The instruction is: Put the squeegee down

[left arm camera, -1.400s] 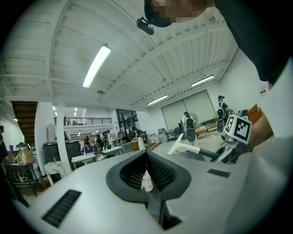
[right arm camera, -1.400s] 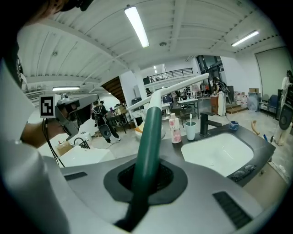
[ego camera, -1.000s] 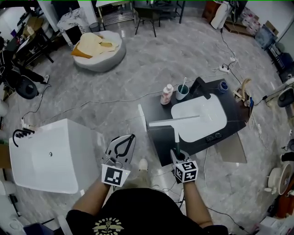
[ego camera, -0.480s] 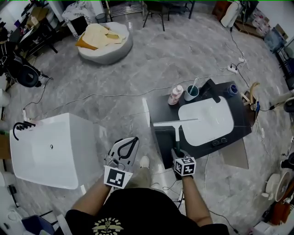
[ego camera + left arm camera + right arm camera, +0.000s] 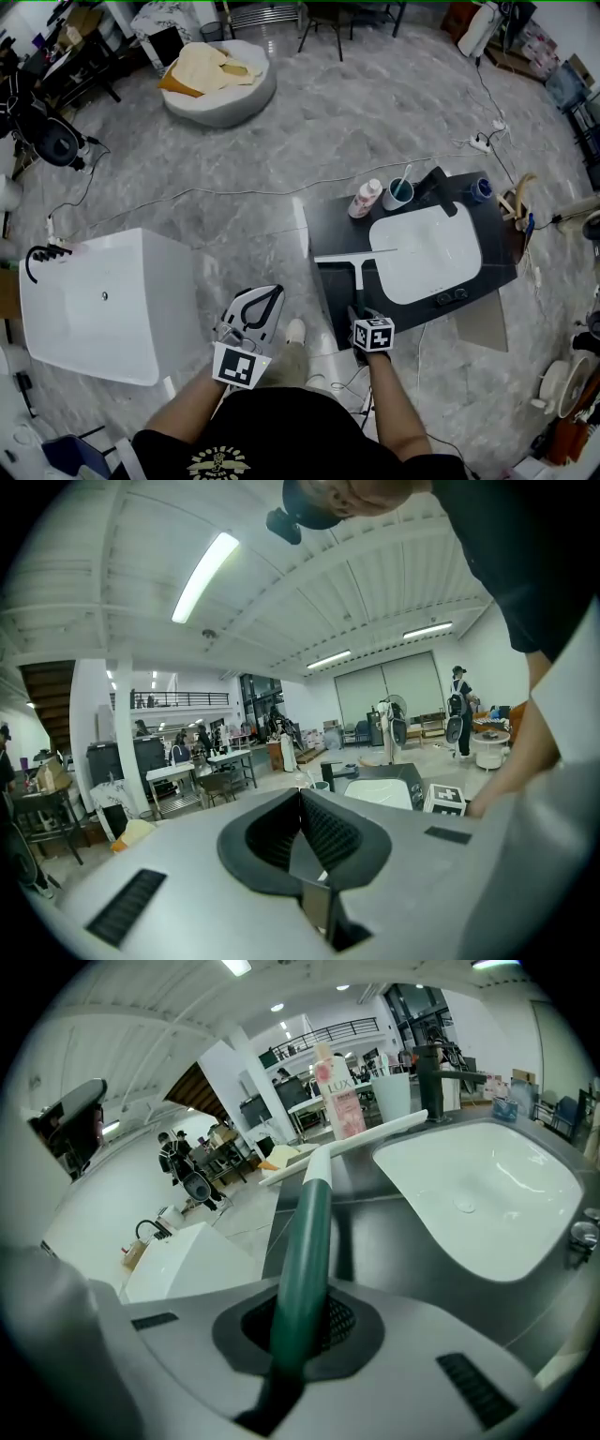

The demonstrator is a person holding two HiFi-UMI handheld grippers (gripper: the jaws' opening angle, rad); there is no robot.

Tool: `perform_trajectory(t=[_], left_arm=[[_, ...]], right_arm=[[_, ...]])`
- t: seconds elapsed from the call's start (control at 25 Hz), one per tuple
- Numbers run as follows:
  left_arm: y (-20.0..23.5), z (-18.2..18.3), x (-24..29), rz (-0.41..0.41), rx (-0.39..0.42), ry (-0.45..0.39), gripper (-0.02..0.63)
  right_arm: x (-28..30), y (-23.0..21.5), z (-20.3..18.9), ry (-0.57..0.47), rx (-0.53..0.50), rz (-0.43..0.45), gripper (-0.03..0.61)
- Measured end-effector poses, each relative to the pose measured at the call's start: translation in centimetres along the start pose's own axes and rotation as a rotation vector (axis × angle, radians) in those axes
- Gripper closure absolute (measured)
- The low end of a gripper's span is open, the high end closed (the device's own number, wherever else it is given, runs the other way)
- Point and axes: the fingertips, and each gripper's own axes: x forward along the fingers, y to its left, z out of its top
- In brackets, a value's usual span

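The squeegee has a dark green handle (image 5: 305, 1241) and a long white blade (image 5: 354, 253). My right gripper (image 5: 359, 317) is shut on the handle, tilted steeply down at the near edge of the black counter (image 5: 333, 281). The blade lies crosswise over the counter's left part, next to the white basin (image 5: 427, 251); whether it touches the counter I cannot tell. In the right gripper view the handle runs up out of my right gripper (image 5: 295, 1321) towards the blade (image 5: 375, 1133). My left gripper (image 5: 267, 295) hangs over the floor left of the counter, shut on nothing (image 5: 300, 803).
A black faucet (image 5: 433, 183), a cup (image 5: 398, 194) and a pink bottle (image 5: 366, 199) stand at the counter's far edge. A large white tub (image 5: 94, 309) sits on the floor to the left. Cables cross the marble floor, and a round white cushion bed (image 5: 220, 80) lies far back.
My right gripper has sunk with the squeegee, bringing the blade down towards the counter beside the basin. My left gripper has dropped a little.
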Motion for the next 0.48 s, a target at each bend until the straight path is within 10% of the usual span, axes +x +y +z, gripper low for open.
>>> perform_trajectory(t=[0.36, 0.48], left_arm=[[-0.7, -0.2, -0.9, -0.005, -0.003, -0.007, 0.592], [-1.2, 0.1, -1.7, -0.005, -0.014, -0.008, 0.592]], right_arm=[[1.0, -1.0, -1.6, 0.098, -0.064, -0.102, 0.547], [0.4, -0.5, -1.9, 0.122, -0.135, -0.141, 0.441]])
